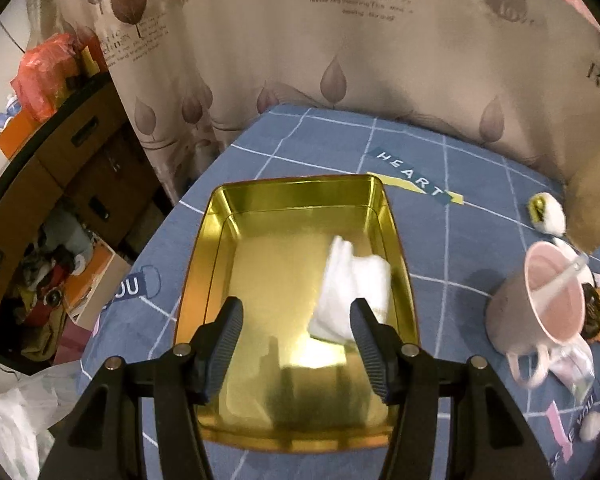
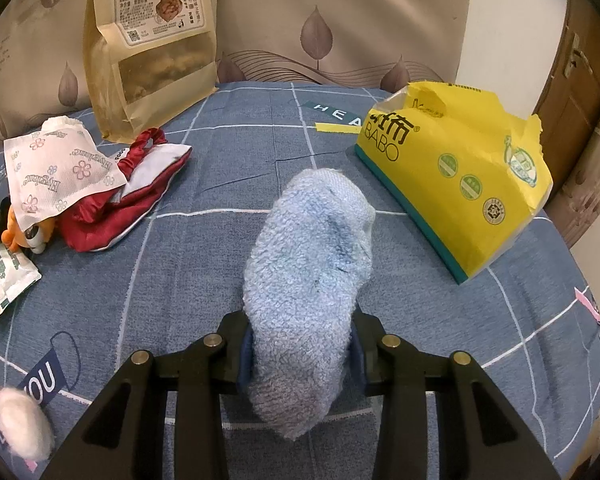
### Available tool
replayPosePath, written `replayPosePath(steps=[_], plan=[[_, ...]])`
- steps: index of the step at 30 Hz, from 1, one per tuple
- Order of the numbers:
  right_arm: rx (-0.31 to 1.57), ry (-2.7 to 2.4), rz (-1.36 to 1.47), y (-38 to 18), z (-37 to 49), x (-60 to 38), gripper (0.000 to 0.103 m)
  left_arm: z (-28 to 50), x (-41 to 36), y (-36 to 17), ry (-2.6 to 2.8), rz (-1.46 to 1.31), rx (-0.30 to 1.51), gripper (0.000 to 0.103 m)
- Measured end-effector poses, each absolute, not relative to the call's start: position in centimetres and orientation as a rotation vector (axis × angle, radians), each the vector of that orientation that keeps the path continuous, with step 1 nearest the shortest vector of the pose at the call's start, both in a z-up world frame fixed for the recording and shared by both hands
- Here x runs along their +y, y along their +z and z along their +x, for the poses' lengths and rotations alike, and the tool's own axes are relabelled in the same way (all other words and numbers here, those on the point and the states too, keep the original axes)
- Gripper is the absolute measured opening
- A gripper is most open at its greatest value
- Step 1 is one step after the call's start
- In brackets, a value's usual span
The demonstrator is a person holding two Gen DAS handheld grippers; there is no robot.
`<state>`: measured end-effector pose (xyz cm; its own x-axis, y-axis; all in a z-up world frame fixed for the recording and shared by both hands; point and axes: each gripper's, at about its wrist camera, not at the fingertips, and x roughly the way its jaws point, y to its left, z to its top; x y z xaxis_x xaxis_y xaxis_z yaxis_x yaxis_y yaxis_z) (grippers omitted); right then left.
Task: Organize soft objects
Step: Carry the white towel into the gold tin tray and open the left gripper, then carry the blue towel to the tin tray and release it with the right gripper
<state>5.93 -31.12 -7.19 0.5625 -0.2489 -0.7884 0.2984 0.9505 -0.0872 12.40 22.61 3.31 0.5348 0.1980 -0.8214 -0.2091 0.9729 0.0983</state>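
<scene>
In the left wrist view my left gripper (image 1: 296, 308) is open and empty above a gold metal tray (image 1: 216, 240). A white soft cloth (image 1: 350, 288), blurred, lies in the tray's right half just beyond my right finger. In the right wrist view my right gripper (image 2: 300, 328) is shut on a light blue fluffy towel (image 2: 312, 248), held above the blue checked tablecloth (image 2: 220, 152). A red satin pouch (image 2: 140, 188), a white floral tissue packet (image 2: 56, 172) and a white cotton ball (image 2: 22, 424) lie to the left.
A pink mug (image 1: 540, 304) with a spoon stands right of the tray, a small plush toy (image 1: 546, 212) beyond it. A yellow tissue pack (image 2: 456, 168) sits at right, a kraft snack bag (image 2: 152, 40) at the back, an orange toy (image 2: 24, 232) and sachets (image 2: 0, 276) at left.
</scene>
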Motion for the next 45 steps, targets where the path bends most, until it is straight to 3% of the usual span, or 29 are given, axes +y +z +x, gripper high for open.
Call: replayPosePath(steps=[12, 23, 37, 45], plan=[[0.900, -0.318, 0.067, -6.8, 5.7, -31.2, 0.031, 6.1, 24.1, 2.4, 0.299, -0.048, 0.916, 0.057], [0.833, -0.253, -0.028, -1.3, 5.1, -26.0, 0.030, 5.7, 26.7, 2.2, 0.331, -0.145, 0.910, 0.057], [0.696, 0.109, -0.131, 6.0, 6.5, -11.5, 0.030, 5.2, 29.7, 2.6, 0.420, -0.228, 0.891, 0.057], [0.704, 0.351, -0.160, 5.6, 7.5, -0.5, 0.030, 4.0, 32.2, 3.0, 0.487, -0.291, 0.872, 0.057]])
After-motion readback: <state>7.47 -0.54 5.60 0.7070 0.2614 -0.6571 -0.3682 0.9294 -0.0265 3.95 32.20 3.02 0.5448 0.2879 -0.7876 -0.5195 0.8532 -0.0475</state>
